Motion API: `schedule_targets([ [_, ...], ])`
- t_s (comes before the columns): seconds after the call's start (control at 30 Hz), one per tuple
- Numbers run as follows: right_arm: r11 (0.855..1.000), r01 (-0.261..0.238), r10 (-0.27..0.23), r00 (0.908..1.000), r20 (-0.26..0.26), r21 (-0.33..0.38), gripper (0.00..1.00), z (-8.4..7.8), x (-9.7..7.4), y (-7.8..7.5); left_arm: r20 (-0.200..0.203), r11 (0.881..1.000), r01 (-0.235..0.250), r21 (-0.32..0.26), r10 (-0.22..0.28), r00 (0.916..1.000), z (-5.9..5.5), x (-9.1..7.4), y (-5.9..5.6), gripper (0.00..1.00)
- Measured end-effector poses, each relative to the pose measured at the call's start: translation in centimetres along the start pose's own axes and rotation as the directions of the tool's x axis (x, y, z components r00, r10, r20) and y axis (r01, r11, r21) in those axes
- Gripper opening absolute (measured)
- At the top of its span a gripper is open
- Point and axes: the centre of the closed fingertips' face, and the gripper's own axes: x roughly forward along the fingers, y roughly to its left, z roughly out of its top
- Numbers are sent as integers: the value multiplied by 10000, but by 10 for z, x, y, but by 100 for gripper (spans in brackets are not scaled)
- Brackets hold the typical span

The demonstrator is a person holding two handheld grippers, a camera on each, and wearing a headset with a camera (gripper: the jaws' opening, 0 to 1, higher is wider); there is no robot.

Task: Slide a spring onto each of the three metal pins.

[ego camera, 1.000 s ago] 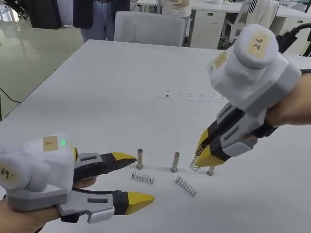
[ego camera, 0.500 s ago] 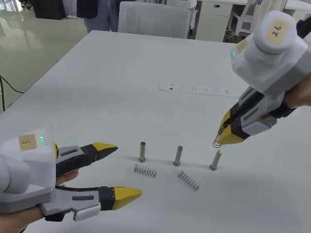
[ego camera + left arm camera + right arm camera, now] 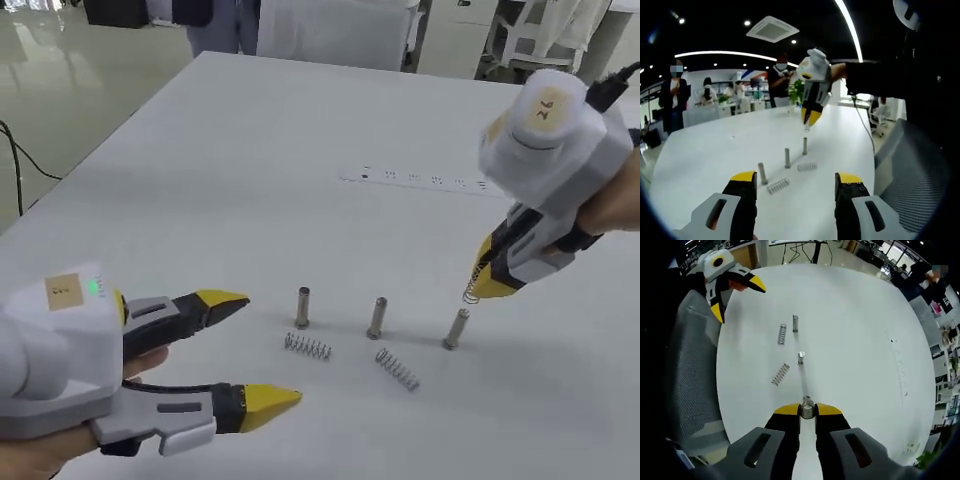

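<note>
Two springs flat on surface, just before middle pin. Grips third spring in right tongs, above outer pin to its right. Holds left tongs agape, well left. Bears label "26".

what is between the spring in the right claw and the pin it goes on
Nothing visible. The right claw holds the spring just above the nearest pin, with only open air between. The two loose springs lie on the table beside the other pins, clear of it.
</note>
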Motion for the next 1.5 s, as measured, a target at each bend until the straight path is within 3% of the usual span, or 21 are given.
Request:
schedule_targets([
  [0.3, 9999, -101, 103, 9995, -304, 65, 8, -10, 16, -3, -59, 10000, -40, -81, 39, 10000, -3, -1, 1, 58],
  [0.67, 9996, -234, 238, 9995, -197, 172, 8, -9, 22, -3, -66, 10000, -47, -67, 46, 10000, -3, -1, 1, 57],
  [1.5, 9983, -325, 343, 9987, -371, 476, 8, -20, 66, -4, -119, 10000, 66, -34, -66, 9999, -3, 2, -1, 57],
])
